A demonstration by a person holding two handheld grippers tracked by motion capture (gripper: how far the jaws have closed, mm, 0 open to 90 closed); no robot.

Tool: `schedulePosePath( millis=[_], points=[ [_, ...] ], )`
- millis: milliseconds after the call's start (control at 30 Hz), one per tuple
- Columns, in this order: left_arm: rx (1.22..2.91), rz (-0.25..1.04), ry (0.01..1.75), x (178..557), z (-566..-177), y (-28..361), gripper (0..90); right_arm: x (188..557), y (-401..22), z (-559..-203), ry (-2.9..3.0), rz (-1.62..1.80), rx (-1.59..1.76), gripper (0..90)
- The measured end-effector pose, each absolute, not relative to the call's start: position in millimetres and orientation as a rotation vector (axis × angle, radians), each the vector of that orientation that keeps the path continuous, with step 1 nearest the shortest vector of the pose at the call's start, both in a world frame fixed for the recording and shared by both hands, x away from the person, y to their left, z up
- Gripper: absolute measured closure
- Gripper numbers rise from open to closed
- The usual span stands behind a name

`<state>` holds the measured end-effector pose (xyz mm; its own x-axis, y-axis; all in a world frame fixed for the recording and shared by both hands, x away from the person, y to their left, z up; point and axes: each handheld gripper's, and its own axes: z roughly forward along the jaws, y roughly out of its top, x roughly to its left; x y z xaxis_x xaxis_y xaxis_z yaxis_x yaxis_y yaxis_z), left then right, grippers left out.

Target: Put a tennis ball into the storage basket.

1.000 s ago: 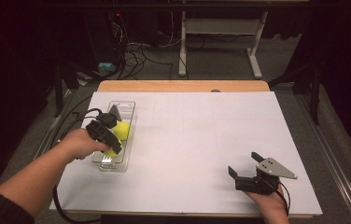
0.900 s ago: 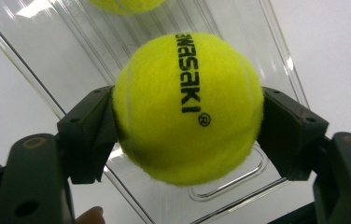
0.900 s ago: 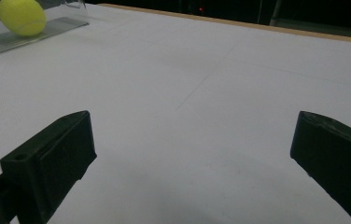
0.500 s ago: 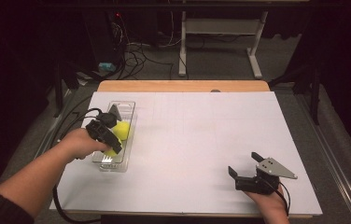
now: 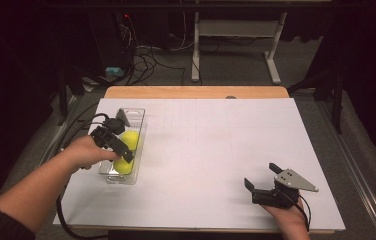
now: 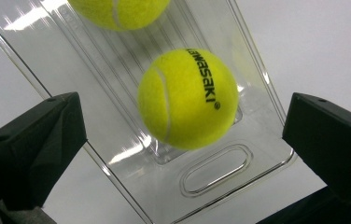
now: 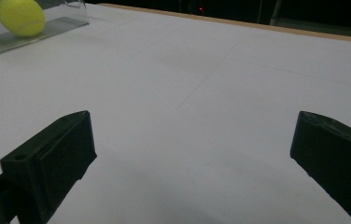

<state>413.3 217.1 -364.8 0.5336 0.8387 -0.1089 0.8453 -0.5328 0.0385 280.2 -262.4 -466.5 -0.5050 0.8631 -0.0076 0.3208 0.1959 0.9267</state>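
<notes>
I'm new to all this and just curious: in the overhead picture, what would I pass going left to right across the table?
Left hand → left gripper → clear tray holding two tennis balls, gripper jaws open over them → bare white table → right gripper, jaws open.
</notes>
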Motion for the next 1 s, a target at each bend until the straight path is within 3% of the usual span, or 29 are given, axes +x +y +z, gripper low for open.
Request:
schedulePosePath(
  millis=[400, 1000],
  points=[
    [2.664, -0.102, 1.466, 412, -363, 210, 0.6, 280, -262, -466, 1.930, 1.293, 1.100, 0.0],
    [2.692, -0.078, 1.387, 414, -361, 166, 0.7, 280, -263, -466, 1.927, 1.294, 1.096, 0.0]
  ],
)
